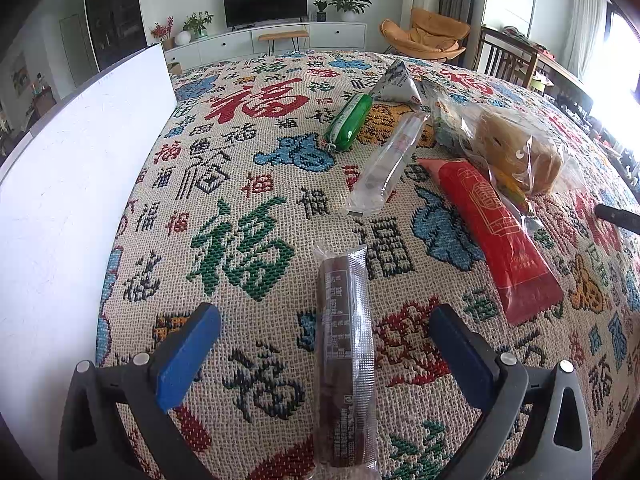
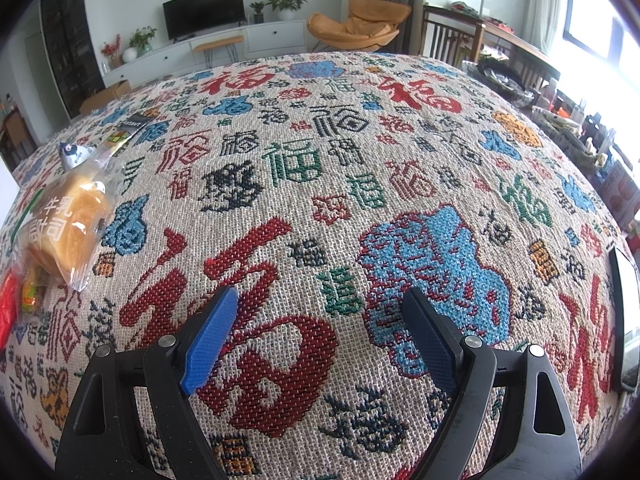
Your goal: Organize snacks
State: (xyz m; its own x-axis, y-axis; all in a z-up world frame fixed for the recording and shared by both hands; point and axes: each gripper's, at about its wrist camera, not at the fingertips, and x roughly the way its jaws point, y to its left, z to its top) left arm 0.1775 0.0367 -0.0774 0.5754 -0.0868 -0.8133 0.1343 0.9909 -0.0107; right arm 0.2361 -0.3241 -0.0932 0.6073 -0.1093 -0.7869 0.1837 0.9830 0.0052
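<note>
A dark brown snack bar in clear wrap (image 1: 346,360) lies lengthwise on the patterned tablecloth (image 1: 248,184), between the wide-apart blue pads of my left gripper (image 1: 326,316), which is open and not touching it. Beyond it lie a clear packet (image 1: 386,164), a green packet (image 1: 349,122), a grey triangular packet (image 1: 396,84), a red packet (image 1: 500,236) and bagged bread (image 1: 516,152). My right gripper (image 2: 320,300) is open over bare cloth. The bagged bread (image 2: 66,220) sits at the left edge of the right wrist view.
A large white box (image 1: 80,184) stands along the left side of the table. A dark flat device (image 2: 624,320) lies at the table's right edge. A small dark packet (image 2: 128,128) lies far left. Chairs and a cluttered side table stand beyond the right edge.
</note>
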